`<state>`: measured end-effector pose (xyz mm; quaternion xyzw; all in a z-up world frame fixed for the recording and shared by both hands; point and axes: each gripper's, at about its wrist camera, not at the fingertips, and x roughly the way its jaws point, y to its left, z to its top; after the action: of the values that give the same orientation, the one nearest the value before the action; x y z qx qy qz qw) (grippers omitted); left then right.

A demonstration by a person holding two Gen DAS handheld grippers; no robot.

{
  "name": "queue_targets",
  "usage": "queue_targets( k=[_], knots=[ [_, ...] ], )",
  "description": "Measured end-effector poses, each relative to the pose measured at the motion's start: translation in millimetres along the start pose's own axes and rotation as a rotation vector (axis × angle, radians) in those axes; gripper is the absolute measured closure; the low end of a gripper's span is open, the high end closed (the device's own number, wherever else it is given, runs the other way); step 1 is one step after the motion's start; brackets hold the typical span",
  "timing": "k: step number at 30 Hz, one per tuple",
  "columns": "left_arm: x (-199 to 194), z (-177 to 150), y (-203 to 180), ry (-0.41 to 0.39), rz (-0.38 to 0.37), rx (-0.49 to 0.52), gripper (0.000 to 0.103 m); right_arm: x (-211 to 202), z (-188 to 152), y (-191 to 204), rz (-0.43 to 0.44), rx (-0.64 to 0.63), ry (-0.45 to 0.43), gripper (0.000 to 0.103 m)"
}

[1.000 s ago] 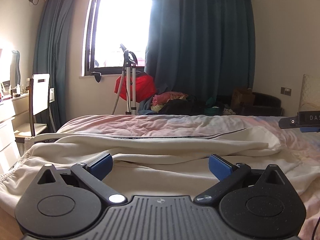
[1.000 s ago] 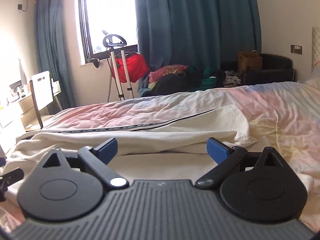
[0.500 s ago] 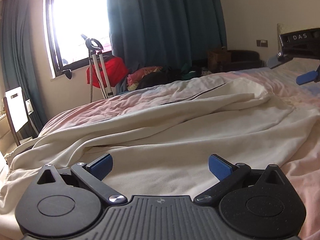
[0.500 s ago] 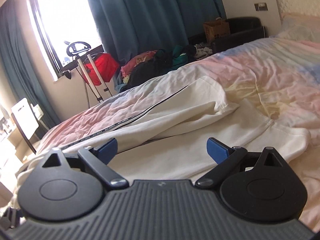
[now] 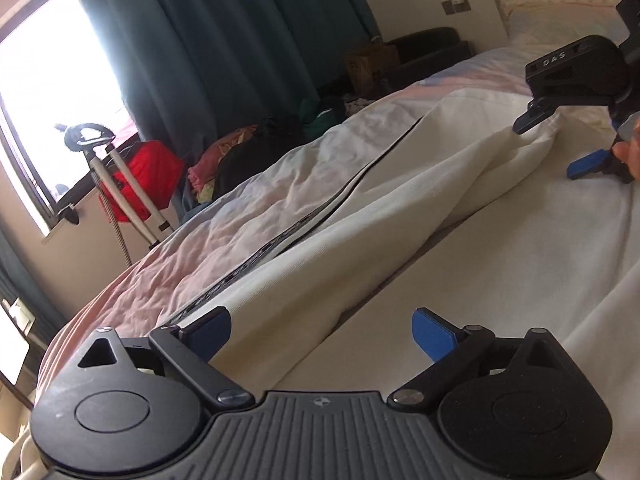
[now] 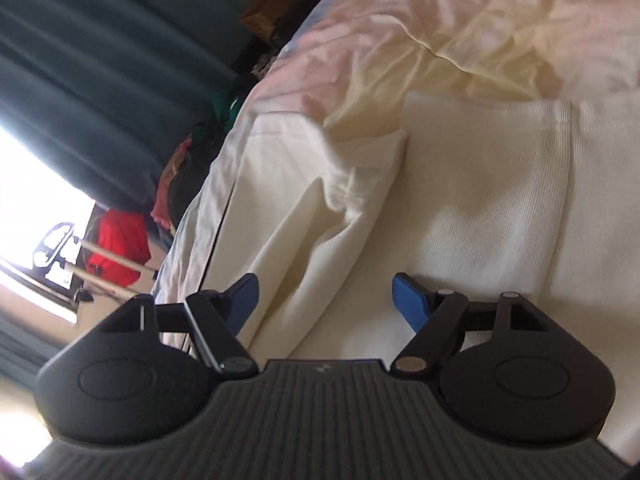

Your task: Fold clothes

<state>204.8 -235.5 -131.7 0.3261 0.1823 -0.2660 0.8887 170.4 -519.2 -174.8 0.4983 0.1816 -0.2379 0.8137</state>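
From your left wrist camera, the cream trousers lie stretched out on the bed, over its pink, wrinkled cover. The cloth is a ribbed, off-white knit; a thin dark stripe runs down the far leg's outer seam, and that leg lies creased and partly folded over the flatter one nearer you. Your left gripper sits low over the near leg with its blue fingers spread wide and nothing pinched between them; they have just closed in slightly. At the upper right your right gripper shows beside a hand, down at the trousers' far end.

From your right wrist camera, the view is rolled and somewhat blurred. The trousers fill the middle, two leg ends lying side by side with hemmed cuffs toward the pink cover. Your right gripper has its fingers apart over the cloth, which lies between them but is not pressed; they have just been closing.
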Motion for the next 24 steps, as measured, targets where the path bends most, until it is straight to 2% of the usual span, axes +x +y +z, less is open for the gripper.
queue_targets(
  k=[4, 5, 7, 8, 9, 10, 11, 12, 14, 16, 18, 21, 24],
  knots=[
    [40.4, 20.2, -22.4, -0.026, -0.048, 0.126, 0.006, 27.6, 4.8, 9.3, -0.067, -0.054, -0.142, 0.029],
    [51.6, 22.2, -27.1, -0.018, -0.048, 0.154, 0.006, 34.1, 8.7, 13.0, -0.077, -0.072, -0.168, 0.033],
    [71.3, 25.1, -33.3, -0.008, -0.053, 0.192, 0.009, 47.8, 16.9, 12.8, -0.081, -0.07, -0.187, 0.057],
    [77.4, 25.7, -32.5, -0.014, -0.052, 0.184, 0.014, 54.5, 21.0, 12.7, -0.082, -0.068, -0.197, 0.079],
    [80.9, 26.4, -29.8, -0.011, -0.057, 0.168, 0.022, 57.8, 25.0, 12.0, -0.052, -0.064, -0.207, 0.081],
    [83.9, 27.1, -26.6, -0.005, -0.065, 0.15, 0.024, 60.9, 29.0, 11.4, -0.021, -0.061, -0.216, 0.084],
    [82.9, 27.6, -23.5, -0.008, -0.089, 0.14, 0.034, 61.1, 32.5, 13.1, 0.008, -0.059, -0.234, 0.086],
    [80.8, 28.1, -20.4, -0.012, -0.118, 0.133, 0.049, 61.2, 36.1, 15.0, 0.036, -0.057, -0.251, 0.086],
    [76.5, 28.9, -14.3, -0.022, -0.175, 0.117, 0.061, 59.7, 43.3, 21.3, 0.056, -0.059, -0.271, 0.086],
    [73.3, 26.7, -12.1, -0.025, -0.206, 0.118, 0.064, 58.1, 51.5, 28.7, 0.058, -0.07, -0.289, 0.086],
    [71.7, 23.3, -10.4, -0.023, -0.232, 0.116, 0.069, 57.7, 54.9, 25.9, 0.007, -0.086, -0.3, 0.087],
    [72.8, 15.9, -8.2, -0.008, -0.27, 0.097, 0.071, 58.4, 57.0, 19.2, -0.083, -0.108, -0.31, 0.09],
    [75.0, 9.2, -6.1, 0.033, -0.312, 0.07, 0.073, 64.9, 49.2, 2.1, -0.167, -0.116, -0.265, 0.091]
  ],
)
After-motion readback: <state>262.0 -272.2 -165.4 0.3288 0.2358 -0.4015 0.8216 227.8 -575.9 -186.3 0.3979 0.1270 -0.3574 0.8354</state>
